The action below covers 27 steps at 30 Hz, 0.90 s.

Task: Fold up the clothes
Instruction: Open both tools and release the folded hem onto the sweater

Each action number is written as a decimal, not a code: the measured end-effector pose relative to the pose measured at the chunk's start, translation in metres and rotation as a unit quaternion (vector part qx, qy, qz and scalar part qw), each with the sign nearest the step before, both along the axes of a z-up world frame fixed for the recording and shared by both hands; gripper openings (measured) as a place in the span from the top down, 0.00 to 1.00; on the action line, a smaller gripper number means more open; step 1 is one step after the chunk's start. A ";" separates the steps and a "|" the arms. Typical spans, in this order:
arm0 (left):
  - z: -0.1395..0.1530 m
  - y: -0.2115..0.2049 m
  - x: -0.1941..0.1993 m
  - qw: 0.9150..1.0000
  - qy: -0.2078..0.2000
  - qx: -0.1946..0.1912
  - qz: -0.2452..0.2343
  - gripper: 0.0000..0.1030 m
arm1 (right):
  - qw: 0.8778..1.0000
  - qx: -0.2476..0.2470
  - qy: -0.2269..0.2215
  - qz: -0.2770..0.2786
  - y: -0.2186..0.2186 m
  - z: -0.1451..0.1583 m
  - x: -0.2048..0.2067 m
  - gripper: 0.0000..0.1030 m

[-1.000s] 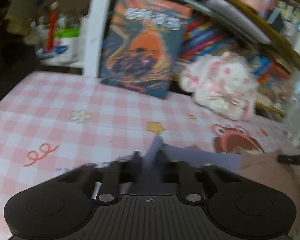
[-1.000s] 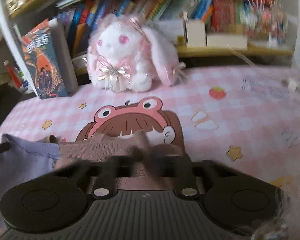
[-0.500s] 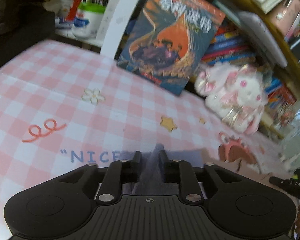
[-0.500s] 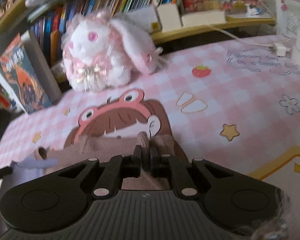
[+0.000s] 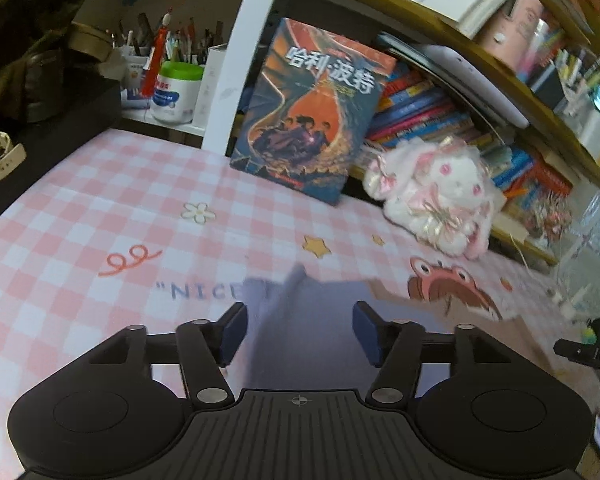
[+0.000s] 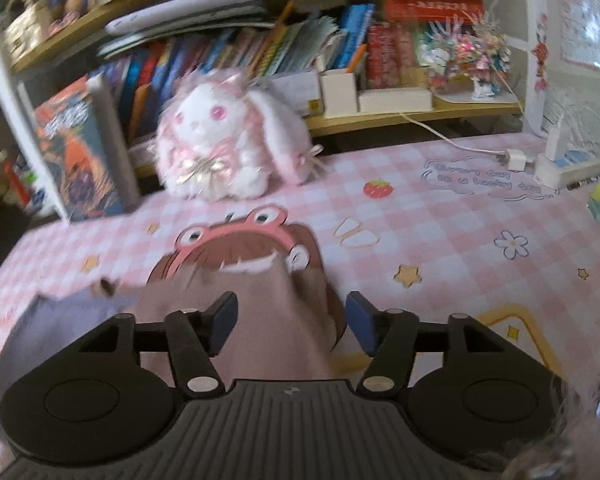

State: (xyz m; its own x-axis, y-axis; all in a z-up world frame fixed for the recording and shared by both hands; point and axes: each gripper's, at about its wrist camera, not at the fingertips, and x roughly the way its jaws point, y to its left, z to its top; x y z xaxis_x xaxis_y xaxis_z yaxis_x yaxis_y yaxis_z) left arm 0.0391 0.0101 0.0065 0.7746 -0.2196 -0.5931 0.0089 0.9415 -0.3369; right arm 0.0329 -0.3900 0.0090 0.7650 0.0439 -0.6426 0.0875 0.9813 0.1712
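A knit garment lies on the pink checked tablecloth [image 5: 100,208]. Its lavender part [image 5: 300,320] shows in the left wrist view, its dusty-pink part [image 6: 260,312] in the right wrist view, where the lavender part [image 6: 52,320] sits at the left. My left gripper [image 5: 299,332] is open, its blue pads on either side of the lavender cloth, apart from it. My right gripper [image 6: 290,322] is open over the pink cloth, pads apart from it. The right gripper's tip [image 5: 580,352] shows at the right edge of the left wrist view.
A white and pink plush rabbit [image 6: 224,148] sits at the table's back. A large book [image 5: 312,112] leans against the shelf post. Bookshelves [image 6: 300,48] line the back. A charger and cable [image 6: 548,160] lie at the far right. A frog-hat girl print [image 6: 240,248] lies under the garment's far edge.
Both grippers, which were shut on the garment, have opened and let it go. The cloth now lies loose between the fingers. Both cameras have tilted up a little.
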 end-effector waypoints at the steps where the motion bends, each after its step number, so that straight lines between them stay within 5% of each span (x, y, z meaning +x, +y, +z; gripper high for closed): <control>1: 0.000 -0.004 -0.006 1.000 0.001 0.003 0.001 0.40 | 1.000 -0.005 0.003 0.007 0.003 -0.001 -0.005 0.38; 8: -0.001 -0.038 -0.044 1.000 0.017 0.006 0.015 0.35 | 0.999 -0.023 0.022 0.038 0.008 -0.011 -0.036 0.26; 27: -0.005 -0.113 -0.133 0.996 0.042 0.017 0.077 0.31 | 0.989 -0.023 0.052 0.140 -0.026 -0.027 -0.107 0.23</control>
